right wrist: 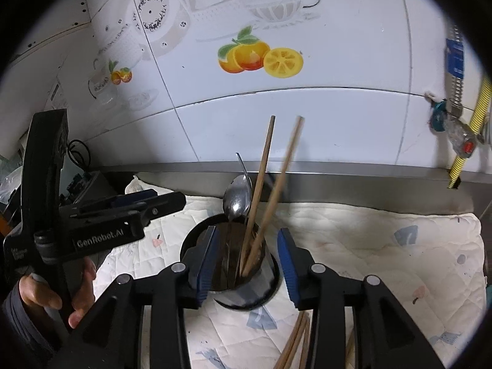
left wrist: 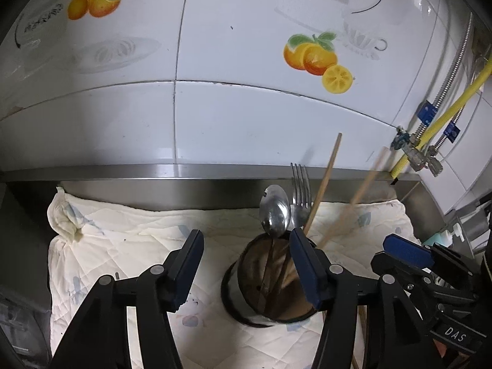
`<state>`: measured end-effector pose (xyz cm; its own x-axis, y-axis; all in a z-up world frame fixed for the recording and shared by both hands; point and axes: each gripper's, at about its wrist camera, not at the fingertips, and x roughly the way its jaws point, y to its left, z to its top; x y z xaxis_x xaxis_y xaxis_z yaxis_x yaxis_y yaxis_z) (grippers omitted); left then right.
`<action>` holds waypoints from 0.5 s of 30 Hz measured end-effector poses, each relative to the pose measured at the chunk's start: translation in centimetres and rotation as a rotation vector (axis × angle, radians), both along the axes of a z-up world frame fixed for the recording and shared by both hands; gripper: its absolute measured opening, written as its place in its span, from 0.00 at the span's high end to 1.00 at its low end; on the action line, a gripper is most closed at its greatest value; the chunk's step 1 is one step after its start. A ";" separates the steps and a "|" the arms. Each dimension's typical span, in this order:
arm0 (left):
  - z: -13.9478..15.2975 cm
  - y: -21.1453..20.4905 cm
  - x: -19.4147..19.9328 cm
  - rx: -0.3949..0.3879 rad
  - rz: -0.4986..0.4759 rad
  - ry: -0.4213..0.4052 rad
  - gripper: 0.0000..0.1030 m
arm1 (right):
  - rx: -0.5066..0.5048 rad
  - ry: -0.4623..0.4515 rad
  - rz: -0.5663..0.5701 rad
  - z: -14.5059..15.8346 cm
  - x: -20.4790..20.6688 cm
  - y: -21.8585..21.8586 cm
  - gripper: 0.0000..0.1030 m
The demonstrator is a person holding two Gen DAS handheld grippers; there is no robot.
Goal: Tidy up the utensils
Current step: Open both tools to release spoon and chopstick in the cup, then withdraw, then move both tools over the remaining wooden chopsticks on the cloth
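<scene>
A: Right gripper [right wrist: 246, 261] first?
B: My right fingers are spread wide, gripping nothing. The metal utensil cup [right wrist: 233, 264] sits low centre of the right wrist view, right between the blue pads [right wrist: 204, 264], rim partly behind the left one.
A: What's in it?
B: Spoon [right wrist: 236, 198] bowl-up, fork [left wrist: 300, 184] tines-up behind it, two chopsticks [right wrist: 261, 184] leaning up and right. One is motion-blurred.
A: Left gripper [left wrist: 246, 264]?
B: Also spread wide, nothing held. In my left wrist view the cup [left wrist: 261, 279] is low centre-right, with the right-hand pad [left wrist: 303, 270] overlapping its rim; contact I can't tell.
A: Surroundings?
B: Cup stands on a quilted white cloth [right wrist: 384, 246]. More loose chopsticks [right wrist: 295, 341] lie on the cloth at the bottom edge, below the cup. Steel ledge [left wrist: 123, 173] behind, fruit-print tiled wall [left wrist: 230, 46] above.
</scene>
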<state>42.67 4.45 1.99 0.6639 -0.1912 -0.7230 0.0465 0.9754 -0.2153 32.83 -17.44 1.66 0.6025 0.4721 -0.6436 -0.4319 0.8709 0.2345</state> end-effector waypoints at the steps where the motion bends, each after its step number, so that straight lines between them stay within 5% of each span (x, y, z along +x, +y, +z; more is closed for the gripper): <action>1: 0.1 0.0 -0.4 0.006 0.000 -0.003 0.40 | 0.000 0.001 -0.003 0.0 -0.1 -0.1 0.58; 15: -2.1 -2.6 -6.6 -0.024 -0.079 0.047 0.40 | -0.062 0.109 -0.098 -3.5 -5.6 -6.5 0.58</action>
